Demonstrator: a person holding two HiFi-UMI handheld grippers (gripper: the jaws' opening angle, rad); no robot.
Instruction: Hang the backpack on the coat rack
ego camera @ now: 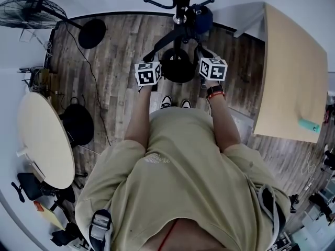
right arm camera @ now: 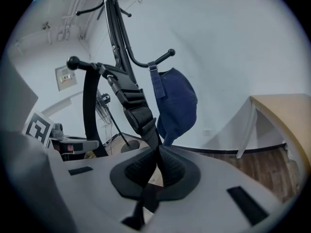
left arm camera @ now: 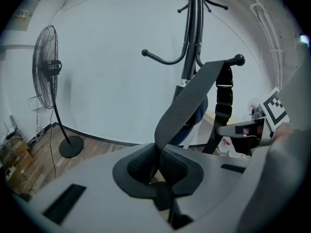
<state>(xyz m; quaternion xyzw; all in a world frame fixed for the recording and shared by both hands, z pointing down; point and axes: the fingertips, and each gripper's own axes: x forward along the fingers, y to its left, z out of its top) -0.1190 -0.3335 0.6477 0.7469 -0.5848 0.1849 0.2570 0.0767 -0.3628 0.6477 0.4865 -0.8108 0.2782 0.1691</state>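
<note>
With left gripper [left arm camera: 156, 153] and right gripper [right arm camera: 158, 154] each clenched on a backpack strap [left arm camera: 187, 103], lower evenly onto the coat rack hook [left arm camera: 237, 59].

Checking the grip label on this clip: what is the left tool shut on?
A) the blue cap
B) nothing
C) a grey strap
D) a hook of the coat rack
C: in the left gripper view the left tool is shut on a grey strap that leads up toward the coat rack.
</note>
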